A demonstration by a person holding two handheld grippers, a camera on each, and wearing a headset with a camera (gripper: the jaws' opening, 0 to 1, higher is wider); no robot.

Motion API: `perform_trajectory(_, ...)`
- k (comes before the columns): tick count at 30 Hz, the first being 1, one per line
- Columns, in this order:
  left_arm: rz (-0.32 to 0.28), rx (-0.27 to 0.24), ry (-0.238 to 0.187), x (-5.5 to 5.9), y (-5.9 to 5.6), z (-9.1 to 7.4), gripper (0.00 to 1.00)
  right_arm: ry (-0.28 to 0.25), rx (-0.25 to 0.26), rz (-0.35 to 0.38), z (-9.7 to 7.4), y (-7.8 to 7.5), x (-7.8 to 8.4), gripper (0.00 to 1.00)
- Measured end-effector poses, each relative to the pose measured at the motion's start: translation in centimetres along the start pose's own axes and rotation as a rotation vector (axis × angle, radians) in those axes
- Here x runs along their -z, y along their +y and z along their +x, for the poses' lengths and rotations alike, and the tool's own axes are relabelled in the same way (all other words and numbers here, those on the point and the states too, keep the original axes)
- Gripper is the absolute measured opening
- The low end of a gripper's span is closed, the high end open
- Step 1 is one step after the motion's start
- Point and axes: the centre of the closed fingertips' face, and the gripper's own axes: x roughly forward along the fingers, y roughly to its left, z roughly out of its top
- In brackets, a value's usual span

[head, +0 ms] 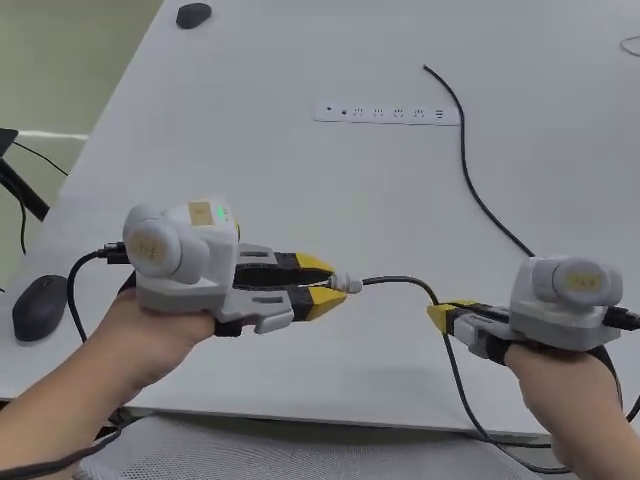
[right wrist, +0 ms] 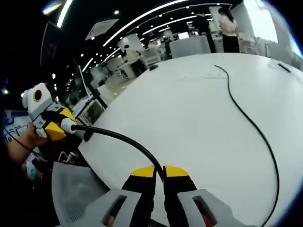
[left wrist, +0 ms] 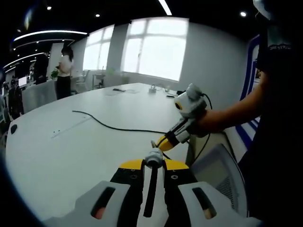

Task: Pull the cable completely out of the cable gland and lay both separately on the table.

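Note:
My left gripper is shut on a small grey cable gland that sticks out past its yellow tips, above the table's near edge. A black cable leaves the gland and arcs right into my right gripper, which is shut on it; past that grip the cable hangs down off the table. In the left gripper view the gland sits between my jaws, with the right gripper just beyond. In the right gripper view the cable runs from my jaws to the gland.
On the white table lie a white power strip and a second long black cable curving toward the right front. One dark mouse lies at the far edge, another at the near left. A person stands far off.

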Motion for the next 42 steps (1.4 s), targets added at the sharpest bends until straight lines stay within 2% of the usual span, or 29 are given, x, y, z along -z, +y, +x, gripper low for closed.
perform_trajectory(4,-0.006,0.001,0.001,0.3,-0.2,0.1,0.15,0.015,-0.009,0.075,0.2,-0.1,0.6,0.00)
perform_trajectory(6,-0.009,0.002,0.000,0.4,-0.2,0.1,0.15,0.004,-0.010,0.085,0.3,-0.2,0.5,0.00)
perform_trajectory(13,-0.016,0.004,0.001,0.4,0.2,0.1,0.15,-0.005,-0.011,0.038,0.1,0.0,0.3,0.01)
perform_trajectory(15,-0.018,0.005,-0.002,0.3,0.4,0.0,0.15,-0.020,-0.014,-0.019,0.1,0.1,0.0,0.01)
perform_trajectory(24,-0.031,-0.006,-0.010,-0.1,1.2,-0.1,0.15,-0.001,-0.024,-0.047,0.2,0.3,0.1,0.02)
perform_trajectory(26,-0.040,-0.004,-0.010,-0.1,1.2,-0.1,0.15,0.001,-0.021,-0.089,0.0,0.7,0.0,0.02)
perform_trajectory(28,-0.047,-0.001,-0.006,-0.1,1.1,-0.2,0.15,-0.009,-0.008,-0.116,0.0,0.4,-0.2,0.02)
perform_trajectory(33,-0.053,-0.004,-0.009,-0.1,0.9,-0.3,0.15,0.000,-0.012,-0.201,-0.1,0.8,-0.1,0.02)
perform_trajectory(36,-0.056,-0.007,-0.006,0.0,0.8,-0.4,0.15,0.000,-0.012,-0.248,-0.1,0.8,-0.2,0.07)
perform_trajectory(40,-0.071,-0.008,-0.006,0.2,0.8,-0.4,0.15,-0.016,-0.039,-0.349,-0.3,2.2,-0.6,0.11)
perform_trajectory(42,-0.072,-0.007,-0.006,0.4,0.8,-0.5,0.15,-0.023,-0.057,-0.423,-0.4,3.2,-0.8,0.15)
